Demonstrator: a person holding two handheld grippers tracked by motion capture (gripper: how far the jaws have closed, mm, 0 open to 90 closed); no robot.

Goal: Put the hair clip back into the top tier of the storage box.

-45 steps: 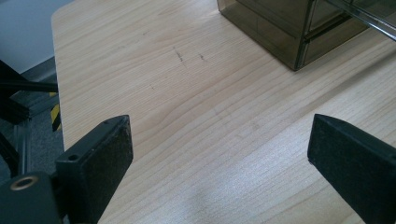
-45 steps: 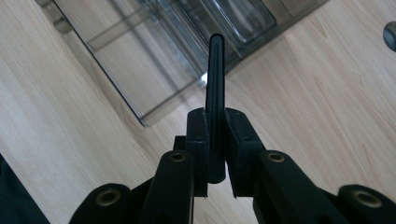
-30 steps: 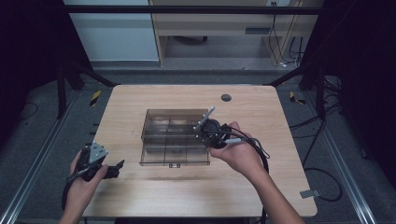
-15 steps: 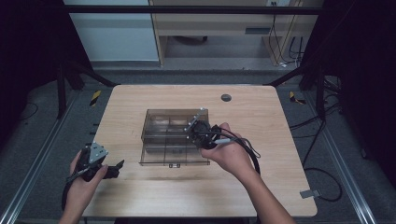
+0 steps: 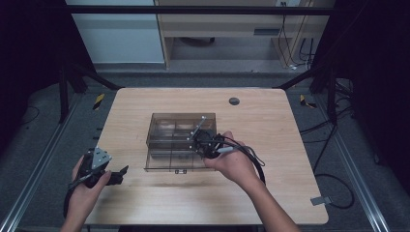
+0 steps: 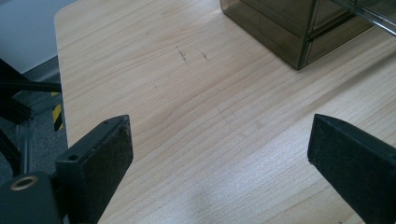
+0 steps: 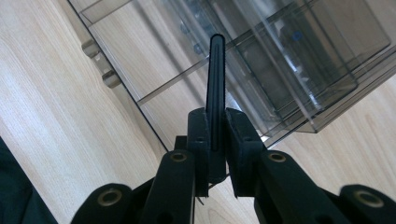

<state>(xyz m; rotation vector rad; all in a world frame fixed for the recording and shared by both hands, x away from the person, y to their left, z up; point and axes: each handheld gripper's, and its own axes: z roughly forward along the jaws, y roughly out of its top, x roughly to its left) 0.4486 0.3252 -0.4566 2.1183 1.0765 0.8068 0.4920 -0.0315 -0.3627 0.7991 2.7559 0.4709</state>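
Observation:
A smoky see-through organiser box (image 5: 176,126) stands mid-table, its low drawer (image 5: 167,163) pulled out toward me. My right gripper (image 5: 199,141) hovers over the drawer's right side, shut on a thin dark divider plate (image 5: 197,128). In the right gripper view the divider plate (image 7: 216,79) stands edge-on between the pads (image 7: 198,135), pointing over the open drawer (image 7: 140,56) and the box (image 7: 317,65). My left gripper (image 5: 117,175) rests at the table's front left, jaws wide open; in its own view the left gripper (image 6: 219,154) has bare wood between its jaws and the box corner (image 6: 289,32) ahead.
The wooden table (image 5: 270,125) has a round cable grommet (image 5: 234,101) at the back. The right gripper's cable (image 5: 251,159) loops beside the hand. Dark frame legs and floor cables surround the table.
The right hand has moved left and a little down with the divider plate, closer over the drawer. The left hand has stayed still.

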